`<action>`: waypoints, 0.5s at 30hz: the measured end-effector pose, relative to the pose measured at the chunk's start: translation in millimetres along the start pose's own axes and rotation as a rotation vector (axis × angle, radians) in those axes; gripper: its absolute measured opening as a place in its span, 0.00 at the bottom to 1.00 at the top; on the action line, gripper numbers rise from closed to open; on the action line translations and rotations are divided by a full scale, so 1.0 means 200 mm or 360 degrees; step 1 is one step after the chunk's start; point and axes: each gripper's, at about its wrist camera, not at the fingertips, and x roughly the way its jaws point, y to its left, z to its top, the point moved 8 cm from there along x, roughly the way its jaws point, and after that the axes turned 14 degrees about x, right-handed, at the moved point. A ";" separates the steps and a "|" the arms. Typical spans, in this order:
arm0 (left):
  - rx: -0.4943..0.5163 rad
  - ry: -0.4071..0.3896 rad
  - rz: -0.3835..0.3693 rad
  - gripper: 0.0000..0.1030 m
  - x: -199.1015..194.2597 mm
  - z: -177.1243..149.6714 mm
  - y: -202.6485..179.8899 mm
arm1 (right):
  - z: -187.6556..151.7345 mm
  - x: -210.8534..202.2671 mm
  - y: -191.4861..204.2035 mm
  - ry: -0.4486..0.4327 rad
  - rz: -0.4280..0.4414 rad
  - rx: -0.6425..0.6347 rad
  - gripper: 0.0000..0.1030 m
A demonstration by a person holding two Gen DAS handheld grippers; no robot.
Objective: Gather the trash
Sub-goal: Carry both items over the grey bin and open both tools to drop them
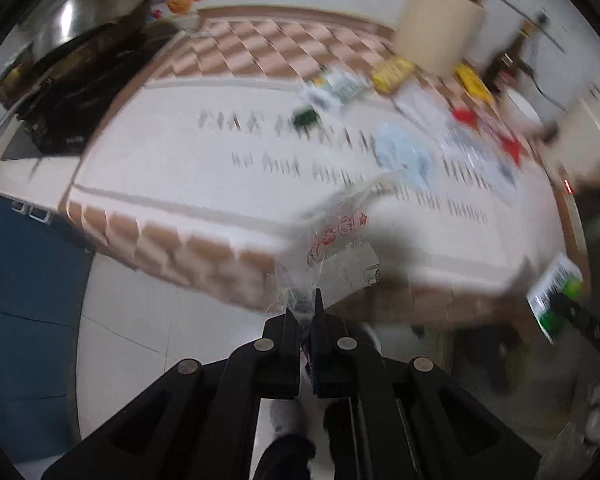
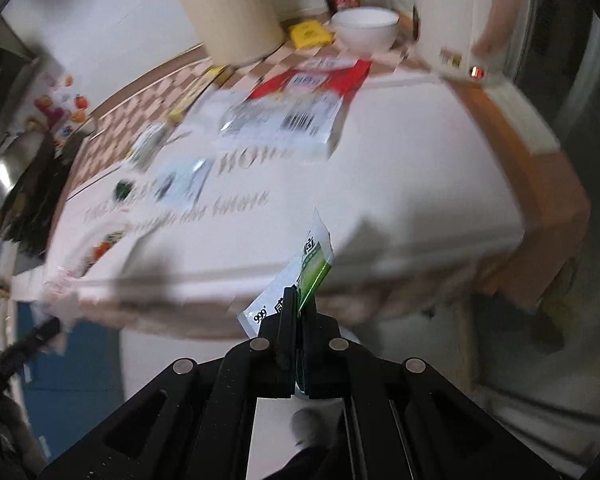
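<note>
I have a clear plastic wrapper (image 1: 332,240) clamped in my left gripper (image 1: 304,304) and a green-white sachet (image 2: 300,280) clamped in my right gripper (image 2: 298,300), both beyond the table's (image 1: 180,168) near edge. 2 pieces taken; next I need a bin, unseen here.

"999" on green-white sachet (image 2: 300,276)

Both grippers — left gripper (image 1: 303,305), right gripper (image 2: 299,300) — are matte black plastic, with round silver rivets behind narrow tapered fingers.
</note>
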 end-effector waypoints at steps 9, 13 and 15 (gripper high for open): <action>0.0120 0.0347 -0.0196 0.01 0.34 -0.52 -0.14 | -0.67 0.23 -0.19 0.0248 -0.0065 0.0103 0.01; 0.0111 0.0511 -0.0221 0.01 0.70 -0.65 -0.20 | -0.89 0.53 -0.38 0.0354 -0.0146 0.0205 0.01; 0.0095 0.0590 -0.0262 0.01 0.92 -0.70 -0.24 | -1.00 0.74 -0.51 0.0427 -0.0173 0.0278 0.01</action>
